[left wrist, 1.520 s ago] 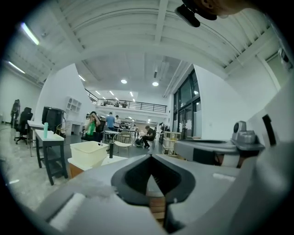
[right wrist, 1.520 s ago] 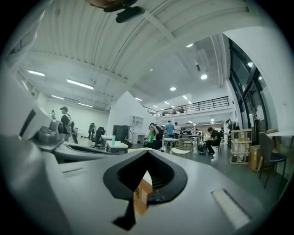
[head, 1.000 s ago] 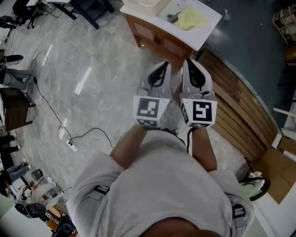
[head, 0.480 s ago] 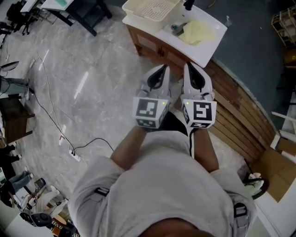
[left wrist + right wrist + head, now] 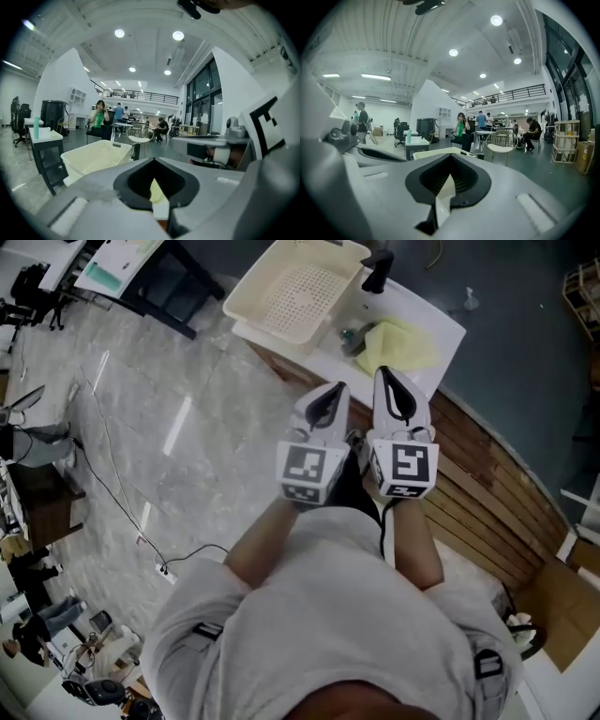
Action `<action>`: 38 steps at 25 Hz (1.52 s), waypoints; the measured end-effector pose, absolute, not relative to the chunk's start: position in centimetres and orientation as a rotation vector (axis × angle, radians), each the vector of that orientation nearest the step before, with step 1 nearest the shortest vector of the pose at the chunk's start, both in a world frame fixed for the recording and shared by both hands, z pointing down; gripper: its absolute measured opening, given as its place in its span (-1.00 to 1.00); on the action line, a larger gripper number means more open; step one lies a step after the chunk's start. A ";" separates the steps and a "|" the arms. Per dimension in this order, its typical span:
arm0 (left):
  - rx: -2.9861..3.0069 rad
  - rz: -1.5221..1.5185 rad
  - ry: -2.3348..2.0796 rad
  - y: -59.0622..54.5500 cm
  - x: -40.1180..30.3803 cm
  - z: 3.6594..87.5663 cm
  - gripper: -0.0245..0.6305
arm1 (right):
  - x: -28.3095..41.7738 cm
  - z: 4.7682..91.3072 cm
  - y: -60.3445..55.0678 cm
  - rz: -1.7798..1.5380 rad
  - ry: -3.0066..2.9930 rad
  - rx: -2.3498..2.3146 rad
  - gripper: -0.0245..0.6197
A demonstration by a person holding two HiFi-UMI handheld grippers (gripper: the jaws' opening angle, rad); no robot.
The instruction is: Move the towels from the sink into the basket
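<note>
A yellow towel [image 5: 403, 341] lies in the white sink [image 5: 433, 313] on a wooden cabinet, beside a black faucet [image 5: 378, 268]. Left of the sink a cream perforated basket [image 5: 292, 292] stands with nothing in it. My left gripper [image 5: 328, 395] and right gripper [image 5: 392, 381] are held side by side in front of the person's chest, short of the sink, both shut and holding nothing. In the left gripper view the basket [image 5: 93, 157] shows beyond the closed jaws, with a bit of the yellow towel [image 5: 157, 192] in the gap behind them. The right gripper view shows the basket's rim [image 5: 438, 151].
A slatted wooden platform [image 5: 487, 484] runs along the right, with a cardboard box [image 5: 567, 587] beyond it. Cables and a power strip [image 5: 167, 568] lie on the marble floor at left. A dark table [image 5: 159, 277] stands past the basket. People stand and sit far off in the hall.
The sink and basket have come further into the head view and nearer as the person steps toward them. Both grippers stay together and shut.
</note>
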State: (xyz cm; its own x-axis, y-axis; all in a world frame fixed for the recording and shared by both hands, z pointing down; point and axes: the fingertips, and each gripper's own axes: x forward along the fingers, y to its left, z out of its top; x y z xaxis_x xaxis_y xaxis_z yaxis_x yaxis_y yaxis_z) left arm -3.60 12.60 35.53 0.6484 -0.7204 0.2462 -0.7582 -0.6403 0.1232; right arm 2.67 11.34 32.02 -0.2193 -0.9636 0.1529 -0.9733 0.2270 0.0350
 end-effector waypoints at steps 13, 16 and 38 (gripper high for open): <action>2.563 0.429 -1.037 2.0 7.8 41.4 -0.86 | 15.1 40.2 1.8 0.324 -2.120 1.852 -0.90; 2.532 0.473 -0.992 1.6 8.8 43.3 -0.86 | 15.9 42.1 1.3 0.367 -2.050 1.845 -0.90; 2.421 0.658 -0.808 -4.1 11.8 52.5 -0.86 | 18.7 52.3 -3.2 0.539 -1.837 1.727 -0.84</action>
